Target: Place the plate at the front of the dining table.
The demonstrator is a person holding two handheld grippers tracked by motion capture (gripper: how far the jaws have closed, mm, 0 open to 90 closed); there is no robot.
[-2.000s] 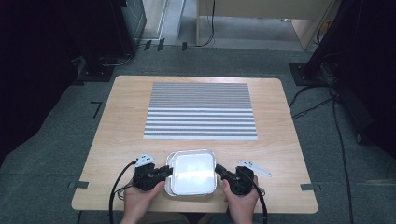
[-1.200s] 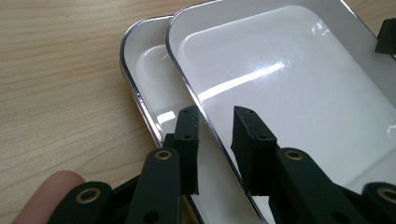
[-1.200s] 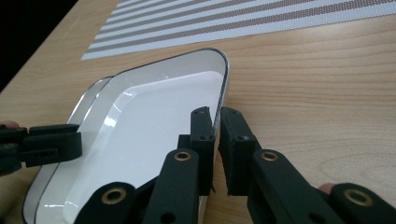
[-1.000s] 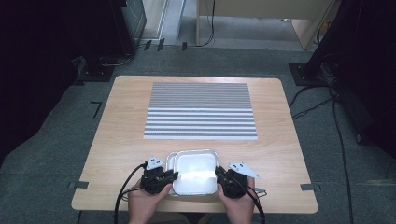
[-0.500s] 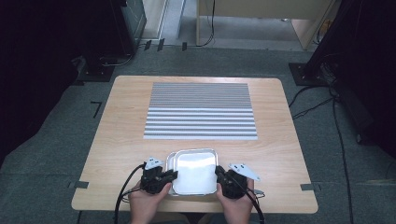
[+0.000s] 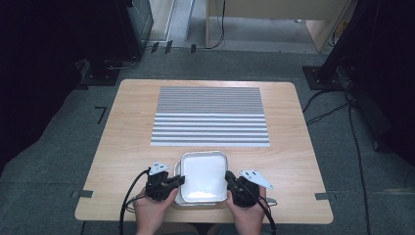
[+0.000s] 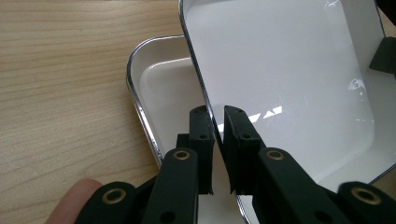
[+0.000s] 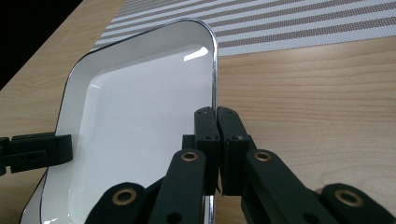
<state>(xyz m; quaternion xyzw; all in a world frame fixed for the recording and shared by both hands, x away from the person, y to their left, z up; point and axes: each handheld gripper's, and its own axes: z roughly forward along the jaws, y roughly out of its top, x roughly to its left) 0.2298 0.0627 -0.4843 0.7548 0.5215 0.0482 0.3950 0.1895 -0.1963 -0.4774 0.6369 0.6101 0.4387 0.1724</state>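
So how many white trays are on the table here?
2. The upper tray is pinched by its rims between the left gripper and right gripper; the lower tray rests on the table beneath it, partly hidden.

In the left gripper view, the upper tray (image 7: 289, 84) is cut off by the top edge, and most of the lower tray (image 7: 161, 88) is hidden beneath it. In the right gripper view, the tray's near corner is covered by the fingers (image 8: 206, 135). In the high view, the forearms are cut off at the bottom edge.
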